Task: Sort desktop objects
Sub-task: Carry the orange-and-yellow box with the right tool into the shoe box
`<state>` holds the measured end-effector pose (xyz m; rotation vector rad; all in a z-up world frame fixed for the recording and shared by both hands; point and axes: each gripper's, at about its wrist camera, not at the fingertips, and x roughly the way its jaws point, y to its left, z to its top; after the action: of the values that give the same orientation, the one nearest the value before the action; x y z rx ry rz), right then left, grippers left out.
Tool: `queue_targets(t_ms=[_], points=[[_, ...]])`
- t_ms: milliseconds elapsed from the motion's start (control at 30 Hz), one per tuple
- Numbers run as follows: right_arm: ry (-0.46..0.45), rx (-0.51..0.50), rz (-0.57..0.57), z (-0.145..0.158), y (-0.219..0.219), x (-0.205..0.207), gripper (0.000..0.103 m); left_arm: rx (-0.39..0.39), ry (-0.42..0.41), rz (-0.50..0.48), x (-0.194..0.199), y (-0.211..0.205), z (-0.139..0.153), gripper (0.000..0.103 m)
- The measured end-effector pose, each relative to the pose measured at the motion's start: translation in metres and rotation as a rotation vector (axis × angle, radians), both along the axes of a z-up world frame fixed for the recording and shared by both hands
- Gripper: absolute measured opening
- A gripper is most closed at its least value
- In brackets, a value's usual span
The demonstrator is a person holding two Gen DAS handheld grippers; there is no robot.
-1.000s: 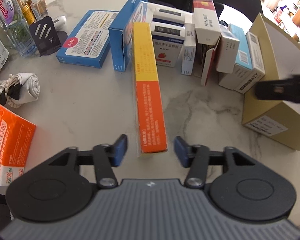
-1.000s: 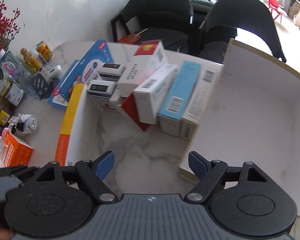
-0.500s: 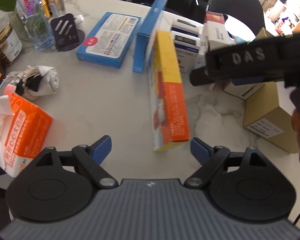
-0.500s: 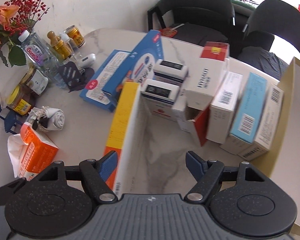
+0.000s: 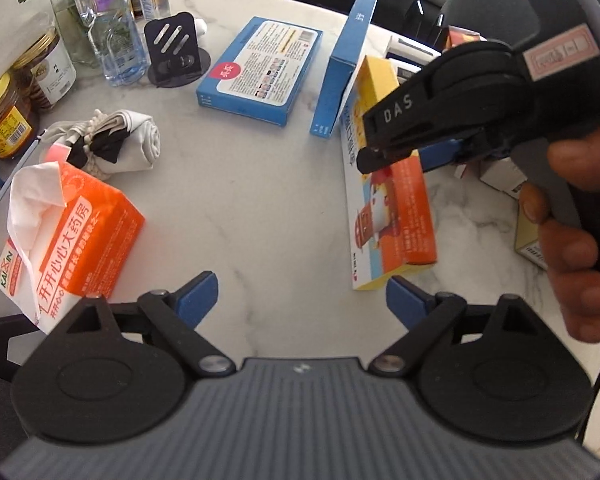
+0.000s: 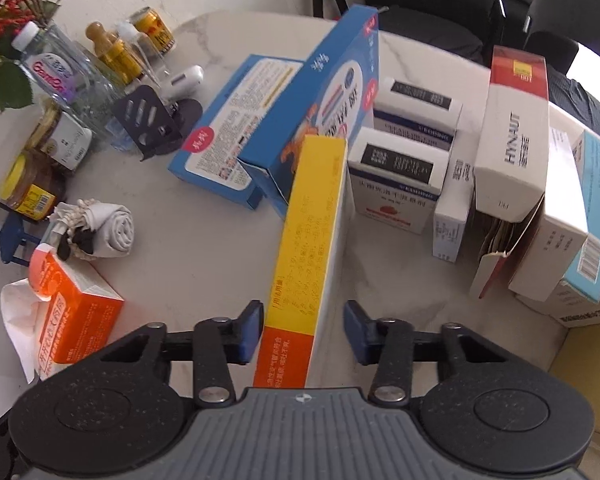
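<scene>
Left tongs [image 5: 302, 294]: wide open, empty, held low over bare marble; right blue pad just beside the near corner of the box, not clearly touching.
Right tongs [image 6: 304, 330]: partly open, straddling the near end of the yellow-and-orange box [image 6: 306, 240]; left pad at or against the box's side, right pad apart from it with a gap; nothing clamped.
Yellow-and-orange box: long, standing on its narrow edge on the counter [image 5: 260, 200], tilted, far end leaning toward the upright blue box [image 6: 328, 108].
Flat blue box [image 5: 260, 68]: lying label up, left of the upright blue one.
Row of cartons: white, red-topped and pale blue boxes packed together at the right; red-and-white carton [image 6: 512, 136] with an open bottom flap.
Orange tissue pack [image 5: 76, 240]: near left edge, white tissue sticking out.
Rolled grey cloth [image 5: 112, 144]: behind the tissue pack.
Far left: water bottle [image 6: 60, 84], jars, black phone stand [image 5: 176, 52].
Hand [image 5: 572, 232]: gripping the right tool's handle, seen from the left camera.
</scene>
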<state>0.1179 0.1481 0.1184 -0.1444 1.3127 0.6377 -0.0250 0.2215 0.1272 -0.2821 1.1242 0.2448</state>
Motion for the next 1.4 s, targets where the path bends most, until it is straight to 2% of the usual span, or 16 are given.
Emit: queue_targets(t_ms=[267, 400, 767, 867, 1067, 1333, 1400], points=[[-0.002, -0.029, -0.054, 0.002, -0.006, -0.004, 0.028, 0.009, -0.003, -0.03, -0.003, -0.003, 0.001, 0.092], [0.036, -0.01, -0.087, 0.004, -0.015, -0.005, 0.027, 0.011, -0.002, -0.054, -0.001, -0.007, 0.001, 0.092], [0.06, 0.069, -0.119, 0.031, -0.032, -0.011, 0.027, -0.011, -0.009, -0.123, -0.009, -0.012, 0.01, 0.093], [0.029, 0.107, -0.116, 0.048, -0.038, -0.014, 0.027, -0.019, -0.014, -0.133, -0.013, -0.01, 0.016, 0.094], [-0.03, 0.202, -0.202, 0.086, -0.077, -0.003, 0.027, -0.025, -0.043, -0.137, -0.009, -0.006, 0.03, 0.095], [-0.11, 0.328, -0.32, 0.137, -0.131, 0.012, 0.027, -0.01, -0.061, -0.218, 0.021, -0.023, 0.034, 0.096], [-0.135, 0.342, -0.379, 0.146, -0.154, 0.018, 0.027, -0.019, -0.062, -0.247, 0.03, -0.032, 0.033, 0.096]])
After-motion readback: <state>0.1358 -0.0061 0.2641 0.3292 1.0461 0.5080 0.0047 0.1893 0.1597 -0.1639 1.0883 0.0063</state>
